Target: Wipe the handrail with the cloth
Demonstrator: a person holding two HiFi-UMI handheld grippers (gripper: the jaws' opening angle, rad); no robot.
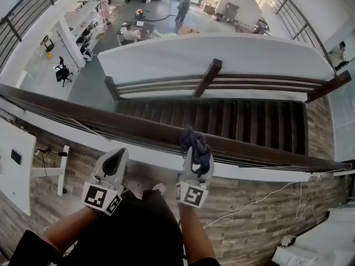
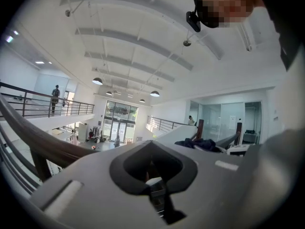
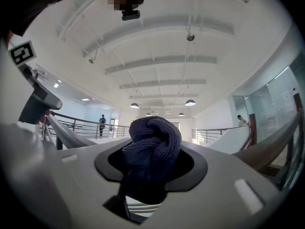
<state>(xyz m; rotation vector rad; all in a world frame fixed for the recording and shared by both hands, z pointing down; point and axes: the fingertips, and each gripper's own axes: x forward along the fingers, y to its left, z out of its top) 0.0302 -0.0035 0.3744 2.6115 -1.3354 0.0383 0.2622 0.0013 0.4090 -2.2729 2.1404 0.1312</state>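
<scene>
A dark brown handrail [image 1: 83, 112] runs across the head view from the left edge down to the right. My right gripper [image 1: 195, 158] is shut on a bunched dark blue cloth [image 1: 195, 143], which lies against the rail's near side and top. In the right gripper view the cloth [image 3: 152, 144] bulges up out of the shut jaws of that gripper [image 3: 152, 168]. My left gripper [image 1: 115, 162] hovers just below the rail, to the left of the cloth, shut and holding nothing. The left gripper view shows its jaws [image 2: 152, 168] bare, the handrail [image 2: 38, 144] at left and the cloth [image 2: 206, 144] at right.
Beyond the rail a dark staircase [image 1: 238, 121] drops away, with a second rail and posts [image 1: 211, 77] on its far side. A white panel [image 1: 14, 165] stands at the left. A white cable [image 1: 260, 198] trails over the wood floor. A lower hall [image 1: 138, 21] lies far below.
</scene>
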